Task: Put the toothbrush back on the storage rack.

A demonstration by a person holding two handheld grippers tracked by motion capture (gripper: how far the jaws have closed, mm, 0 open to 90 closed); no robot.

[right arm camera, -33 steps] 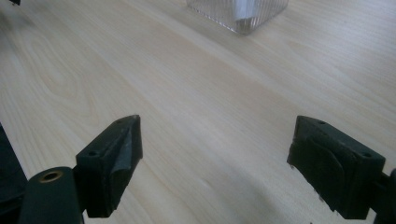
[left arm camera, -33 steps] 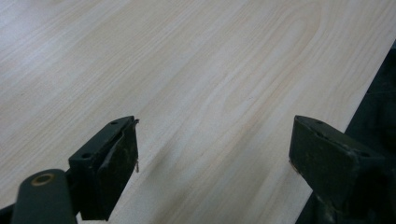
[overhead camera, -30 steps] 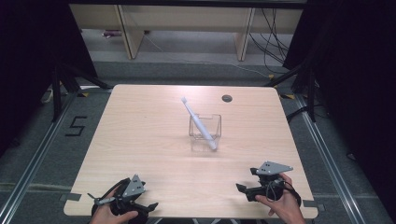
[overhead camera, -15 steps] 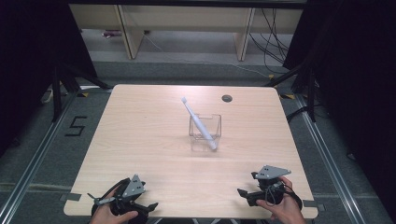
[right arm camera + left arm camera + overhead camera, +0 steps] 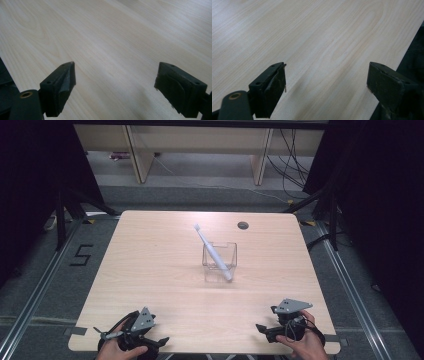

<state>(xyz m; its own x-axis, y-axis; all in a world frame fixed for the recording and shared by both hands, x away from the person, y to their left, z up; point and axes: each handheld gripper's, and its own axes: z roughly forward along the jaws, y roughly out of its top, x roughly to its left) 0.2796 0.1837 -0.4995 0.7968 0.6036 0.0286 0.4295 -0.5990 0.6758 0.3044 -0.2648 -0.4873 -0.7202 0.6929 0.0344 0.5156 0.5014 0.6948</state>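
White toothbrush (image 5: 213,253) leaned in the clear box (image 5: 220,262) mid-table (image 5: 150,265). Left gripper (image 5: 131,338) and right gripper (image 5: 279,328) sat at the near edge, jaws wide open, empty.

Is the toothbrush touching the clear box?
Touching. The high view shows the toothbrush standing tilted inside the clear box, its lower end down in it and its shaft leaning on the rim.

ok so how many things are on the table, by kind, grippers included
toothbrush: 1, leaning in the box
clear box: 1
grippers: 2, left gripper and right gripper, both open at the near edge of the table
total: 4
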